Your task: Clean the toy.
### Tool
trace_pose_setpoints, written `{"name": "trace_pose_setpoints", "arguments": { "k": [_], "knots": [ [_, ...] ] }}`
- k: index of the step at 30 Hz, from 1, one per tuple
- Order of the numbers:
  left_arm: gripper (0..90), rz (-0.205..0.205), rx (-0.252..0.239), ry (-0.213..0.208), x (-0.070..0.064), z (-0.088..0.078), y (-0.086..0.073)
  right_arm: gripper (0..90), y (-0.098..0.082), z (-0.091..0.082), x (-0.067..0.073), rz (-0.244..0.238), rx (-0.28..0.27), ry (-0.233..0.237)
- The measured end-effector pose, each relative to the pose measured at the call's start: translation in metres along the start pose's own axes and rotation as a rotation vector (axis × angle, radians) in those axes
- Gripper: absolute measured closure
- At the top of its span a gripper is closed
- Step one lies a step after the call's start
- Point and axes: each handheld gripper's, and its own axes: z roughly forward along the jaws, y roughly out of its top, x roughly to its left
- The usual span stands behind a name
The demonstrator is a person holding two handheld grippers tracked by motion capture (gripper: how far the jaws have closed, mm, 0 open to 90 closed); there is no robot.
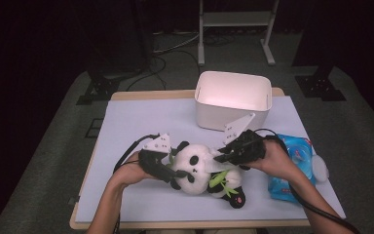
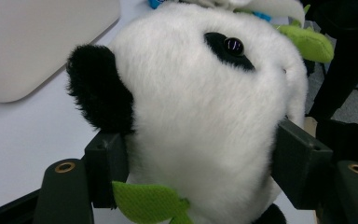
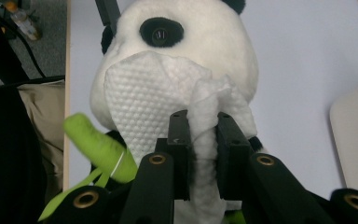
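High view shows the left claw [image 1: 168, 170] clamped on the panda [image 1: 197, 168] near the surface's front edge, while the right claw [image 1: 224, 157] pinches a wipe [image 3: 144, 102] against its face; short, light strokes should clean best.

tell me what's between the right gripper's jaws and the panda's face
A white wipe: the right gripper pinches its bunched end, and in the right gripper view the sheet lies spread over the plush panda's snout.
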Motion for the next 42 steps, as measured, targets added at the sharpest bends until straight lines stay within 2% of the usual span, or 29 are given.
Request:
{"name": "trace_pose_setpoints", "arguments": {
  "k": [3,8,14,18,19,22,24,26,28,30,33,39,42],
  "knots": [
    [28.5,-0.018,0.006,-0.003,0.002,0.000,-0.002,77.5,-0.012,-0.011,0.000,0.025,-0.019,-0.008],
    [27.9,-0.039,0.009,-0.007,0.002,0.001,-0.002,77.4,-0.020,-0.014,-0.001,0.047,-0.025,-0.010],
    [27.1,-0.082,0.020,-0.006,0.002,0.002,-0.003,77.2,-0.008,-0.001,0.001,0.029,-0.022,0.011],
    [26.6,-0.085,0.021,-0.007,0.003,0.002,-0.003,77.2,0.002,0.009,0.003,0.013,-0.003,0.029],
    [25.8,-0.091,0.040,-0.001,0.003,0.002,-0.003,77.0,0.008,0.016,0.006,-0.003,0.003,0.035],
    [25.6,-0.103,0.043,-0.003,0.004,0.002,-0.006,77.0,0.011,0.018,0.008,-0.015,-0.005,0.045],
    [25.6,-0.113,0.046,-0.006,0.005,0.001,-0.008,77.0,0.011,0.017,0.011,-0.021,0.006,0.035],
    [25.6,-0.121,0.046,-0.005,0.006,0.001,-0.009,77.0,0.003,0.015,0.010,-0.018,0.035,0.012],
    [25.4,-0.131,0.039,-0.009,0.006,0.002,-0.008,77.0,-0.001,0.013,0.009,-0.015,0.040,0.008],
    [25.2,-0.133,0.031,-0.011,0.005,0.002,-0.006,77.0,-0.010,0.008,0.007,0.011,0.012,0.017],
    [24.7,-0.141,0.033,-0.010,0.006,0.002,-0.005,76.9,-0.020,0.001,0.007,0.031,-0.015,0.001],
    [24.3,-0.179,0.043,-0.012,0.009,0.003,-0.008,76.7,-0.036,-0.002,0.004,0.063,-0.026,-0.003],
    [24.2,-0.181,0.045,-0.012,0.010,0.003,-0.008,76.7,-0.041,-0.003,0.004,0.076,-0.035,-0.003]
  ]
}}
